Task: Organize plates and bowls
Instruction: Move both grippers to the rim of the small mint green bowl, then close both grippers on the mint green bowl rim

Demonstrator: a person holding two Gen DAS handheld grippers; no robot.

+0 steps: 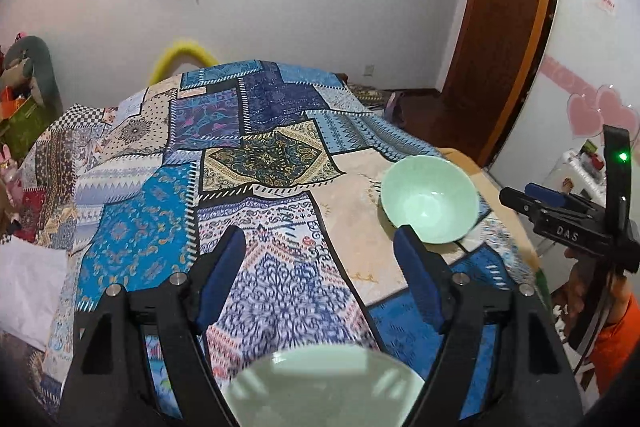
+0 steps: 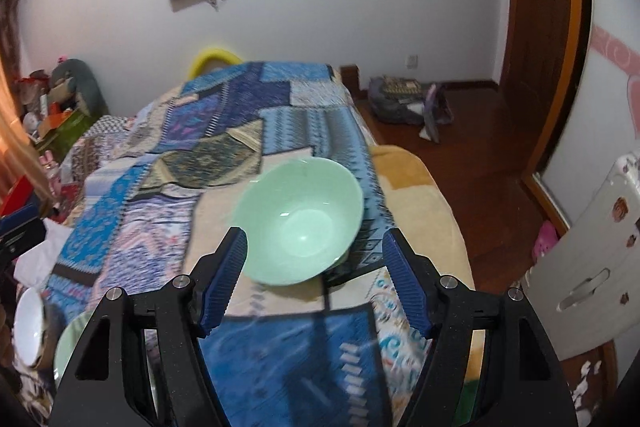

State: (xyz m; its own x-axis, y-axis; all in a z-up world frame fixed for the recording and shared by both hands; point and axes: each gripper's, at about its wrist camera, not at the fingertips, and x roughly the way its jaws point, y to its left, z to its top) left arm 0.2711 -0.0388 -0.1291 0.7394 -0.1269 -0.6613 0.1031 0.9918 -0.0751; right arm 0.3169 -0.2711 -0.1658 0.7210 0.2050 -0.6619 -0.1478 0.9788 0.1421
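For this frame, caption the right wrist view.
Open right gripper facing a pale green bowl on a patchwork bedspread.

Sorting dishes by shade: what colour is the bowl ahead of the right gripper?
Pale mint green, plain, no pattern. The bowl shows best in the right wrist view.

right claw (image 2: 314, 277): jaws standing apart, gripping nothing | green bowl (image 2: 300, 221): lying tilted on the patchwork bedspread (image 2: 256, 355) just ahead of the pads | white bowl (image 2: 28, 323): sitting at lower left beside another green rim (image 2: 68, 343)
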